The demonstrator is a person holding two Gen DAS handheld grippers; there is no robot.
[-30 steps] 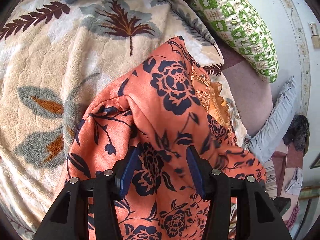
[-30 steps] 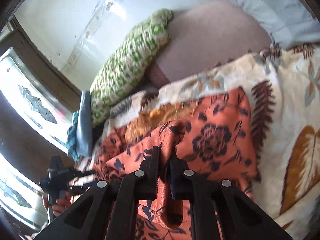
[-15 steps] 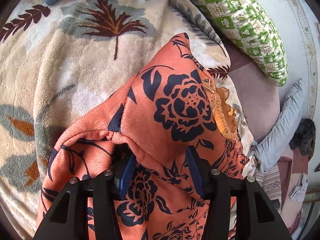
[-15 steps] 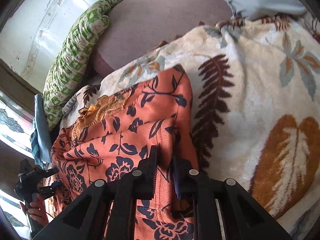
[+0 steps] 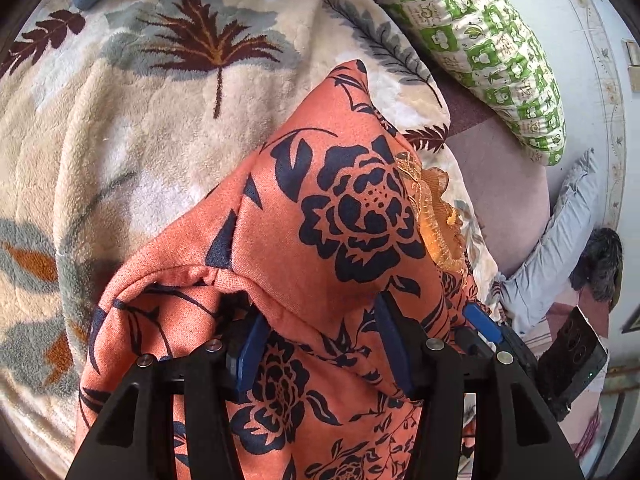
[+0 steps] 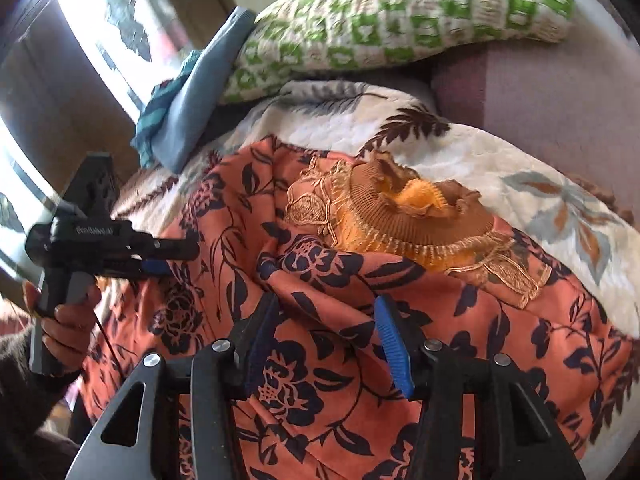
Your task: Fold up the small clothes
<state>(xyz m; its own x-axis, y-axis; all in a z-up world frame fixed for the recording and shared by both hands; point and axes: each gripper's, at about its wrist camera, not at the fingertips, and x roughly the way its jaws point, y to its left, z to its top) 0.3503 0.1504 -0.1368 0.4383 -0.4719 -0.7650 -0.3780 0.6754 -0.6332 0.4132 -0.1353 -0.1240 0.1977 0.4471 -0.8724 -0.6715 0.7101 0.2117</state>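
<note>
An orange garment with dark blue flowers (image 5: 352,216) lies on a cream leaf-print blanket (image 5: 132,128), a sleeve folded over its body. It has a gold ruffled collar (image 6: 416,216). My left gripper (image 5: 320,344) is open, its blue pads either side of a fold of the garment. My right gripper (image 6: 324,340) is open over the garment's lower part (image 6: 328,360), holding nothing. The left gripper also shows in the right wrist view (image 6: 160,258), held in a hand at the garment's left edge.
A green-and-white pillow (image 5: 484,48) lies at the blanket's far side, also in the right wrist view (image 6: 396,12). A blue cloth (image 6: 192,96) sits beside it. A mauve sheet (image 5: 500,188), grey bedding (image 5: 560,248) and a wall lie beyond.
My right gripper has let go of the garment fold and opened, and swung to face the collar. My left gripper has moved forward along the folded sleeve, still open.
</note>
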